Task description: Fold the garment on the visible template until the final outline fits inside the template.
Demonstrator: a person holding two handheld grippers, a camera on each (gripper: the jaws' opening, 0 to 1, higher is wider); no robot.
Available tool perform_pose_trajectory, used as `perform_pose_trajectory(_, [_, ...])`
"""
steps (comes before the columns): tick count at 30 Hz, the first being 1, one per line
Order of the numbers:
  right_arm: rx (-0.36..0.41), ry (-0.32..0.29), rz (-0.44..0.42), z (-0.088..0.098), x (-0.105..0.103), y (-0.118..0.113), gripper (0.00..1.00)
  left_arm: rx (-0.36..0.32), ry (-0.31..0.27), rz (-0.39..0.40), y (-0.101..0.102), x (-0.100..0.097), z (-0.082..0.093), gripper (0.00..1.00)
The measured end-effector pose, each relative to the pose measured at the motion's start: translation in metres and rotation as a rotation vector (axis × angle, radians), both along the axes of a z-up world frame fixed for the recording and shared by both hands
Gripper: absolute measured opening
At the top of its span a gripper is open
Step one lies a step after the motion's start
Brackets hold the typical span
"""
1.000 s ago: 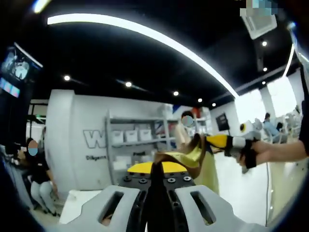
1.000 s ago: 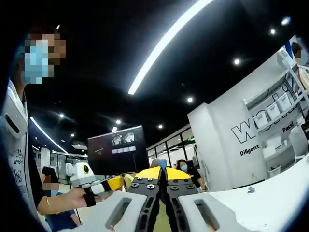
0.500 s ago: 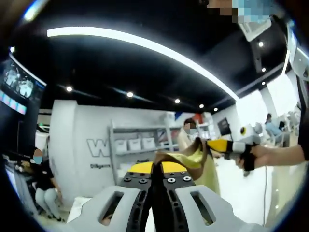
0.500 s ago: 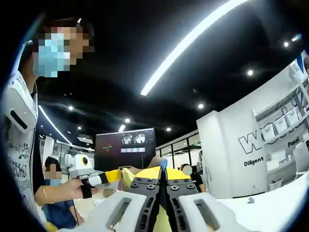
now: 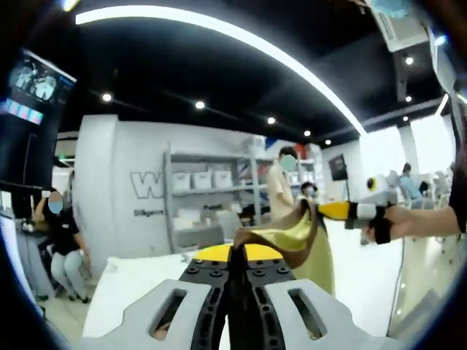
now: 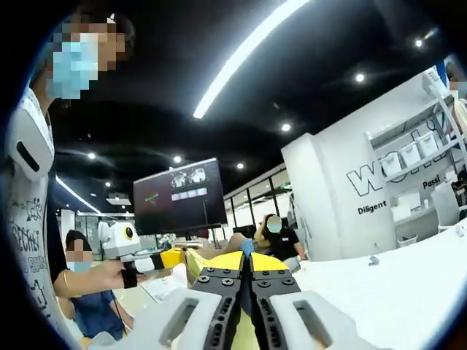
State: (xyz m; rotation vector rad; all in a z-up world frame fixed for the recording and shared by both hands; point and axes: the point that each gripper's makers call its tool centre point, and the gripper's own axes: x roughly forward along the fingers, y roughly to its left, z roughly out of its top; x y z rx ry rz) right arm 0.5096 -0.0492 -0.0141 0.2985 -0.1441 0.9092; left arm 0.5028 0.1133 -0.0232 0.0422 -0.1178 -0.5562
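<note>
Left gripper view cuts off most of the yellow garment (image 5: 292, 237), stretched from the left gripper (image 5: 238, 257) to the right gripper (image 5: 328, 210) at 3 o'clock, both pinching it, above a white table (image 5: 139, 281) near shelving (image 5: 208, 211).

Both views look up into a dim, black ceiling where a long curved white light strip (image 5: 241, 40) glares brightest, bent by the fisheye lens, and small round recessed spotlights (image 6: 358, 77) dot the dark around it. The tall white wall with grey lettering (image 5: 139, 197) is evenly and brightly lit, while the daylit windows at the far right of the left gripper view (image 5: 430, 149) wash out nearly white. Detail softens and smears toward the round edges, and the near pale grey gripper jaws at the bottom of each view are slightly out of focus.
</note>
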Motion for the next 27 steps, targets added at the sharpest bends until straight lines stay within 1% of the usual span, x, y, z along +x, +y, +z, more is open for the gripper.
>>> perform_pose_trajectory(2, [-0.004,0.006,-0.002,-0.006,0.006,0.0,0.0,0.006,0.012,-0.001,0.0,0.009,-0.009,0.02])
perform_pose_trajectory(3, [-0.004,0.028,-0.008,-0.013,0.014,-0.002,0.0,0.014,0.039,-0.001,-0.002,0.015,-0.019,0.02])
perform_pose_trajectory(6, [-0.026,0.052,-0.022,-0.025,0.028,-0.002,0.0,0.023,0.063,-0.001,-0.001,0.03,-0.032,0.02])
perform_pose_trajectory(8, [-0.033,0.06,-0.025,-0.029,0.039,-0.003,0.0,0.029,0.078,0.003,-0.002,0.039,-0.036,0.02])
perform_pose_trajectory(10, [-0.036,0.069,-0.028,-0.033,0.049,-0.001,0.0,0.048,0.081,0.006,-0.001,0.051,-0.041,0.02])
perform_pose_trajectory(12, [-0.04,0.073,-0.03,-0.036,0.054,0.003,0.0,0.052,0.087,0.009,-0.001,0.059,-0.044,0.02])
perform_pose_trajectory(13, [-0.047,0.082,-0.028,-0.041,0.069,0.005,0.0,0.057,0.09,0.015,-0.001,0.066,-0.047,0.02])
perform_pose_trajectory(14, [-0.049,0.094,-0.029,-0.046,0.076,0.006,0.0,0.058,0.099,0.019,0.0,0.072,-0.05,0.02])
perform_pose_trajectory(15, [-0.051,0.095,-0.029,-0.047,0.078,0.007,0.0,0.061,0.104,0.022,0.001,0.08,-0.055,0.02])
perform_pose_trajectory(16, [-0.058,0.108,-0.032,-0.053,0.085,0.009,0.0,0.06,0.122,0.025,0.0,0.086,-0.061,0.02])
perform_pose_trajectory(18, [-0.061,0.119,-0.034,-0.058,0.089,0.011,0.0,0.063,0.13,0.026,-0.001,0.095,-0.067,0.02])
perform_pose_trajectory(20, [-0.068,0.133,-0.032,-0.069,0.101,0.01,0.0,0.067,0.149,0.037,0.001,0.105,-0.078,0.02])
perform_pose_trajectory(23, [-0.068,0.183,-0.035,-0.086,0.116,0.01,0.0,0.042,0.196,0.053,0.006,0.12,-0.101,0.02])
perform_pose_trajectory(25, [-0.068,0.21,-0.044,-0.098,0.124,0.01,0.0,0.052,0.208,0.054,0.006,0.125,-0.114,0.02])
perform_pose_trajectory(26, [-0.07,0.226,-0.048,-0.105,0.127,0.011,0.0,0.047,0.235,0.06,0.006,0.129,-0.124,0.02])
perform_pose_trajectory(27, [-0.071,0.235,-0.05,-0.108,0.129,0.011,0.0,0.044,0.261,0.066,0.007,0.133,-0.133,0.02])
